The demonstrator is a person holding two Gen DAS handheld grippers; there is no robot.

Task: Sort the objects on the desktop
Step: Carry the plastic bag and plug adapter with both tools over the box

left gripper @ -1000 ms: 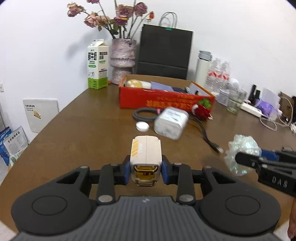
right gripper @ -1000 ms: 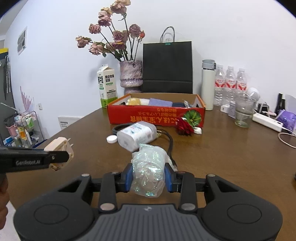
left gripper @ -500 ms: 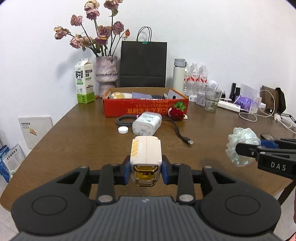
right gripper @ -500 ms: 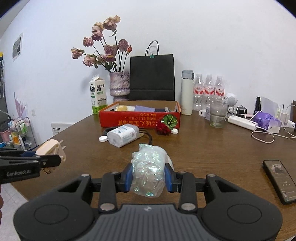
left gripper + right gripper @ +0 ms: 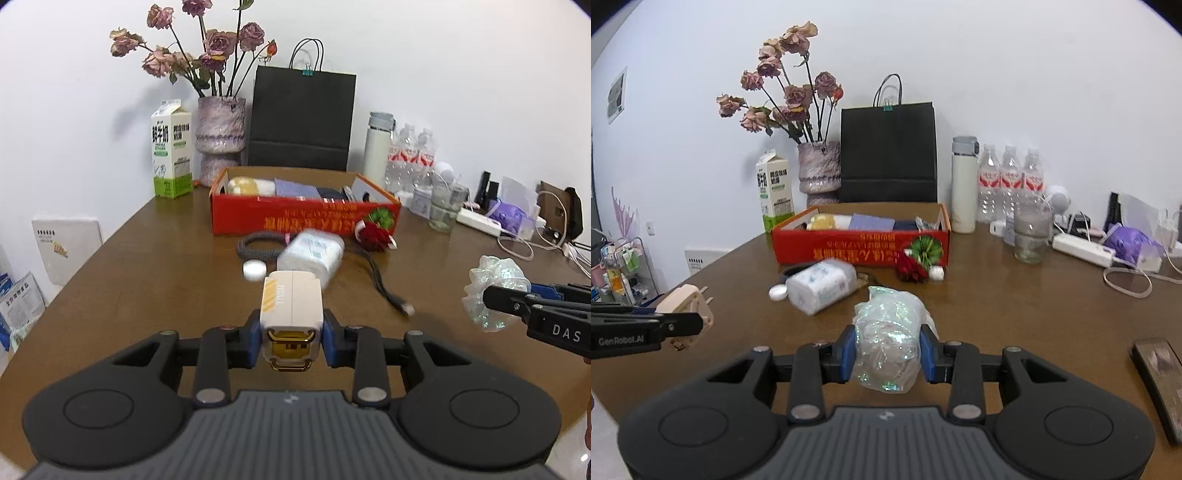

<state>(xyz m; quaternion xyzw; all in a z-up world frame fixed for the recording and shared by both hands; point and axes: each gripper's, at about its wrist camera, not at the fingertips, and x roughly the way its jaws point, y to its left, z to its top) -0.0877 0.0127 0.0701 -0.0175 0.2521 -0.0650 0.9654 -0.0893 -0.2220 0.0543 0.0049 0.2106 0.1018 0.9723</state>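
Nearest the left camera: left gripper is clenching a beige plug between its blue pads, holding it above the table.
Nearest the right camera: right gripper is grasping a crinkly wrap, squeezing it from both sides over the tabletop.
Across views: each gripper is showing at the edge of the other's picture, both loads hanging clear of the wood.
Right edge: phone is lying flat near the table's edge.
Middle of table: tissue pack is lying tilted, a white cap sitting just beside it and a black cable trailing past.
Beyond that: red box is standing open, holding several items; a red flower is resting against its front.
Far edge: carton, vase, black bag and bottles are lining the wall.
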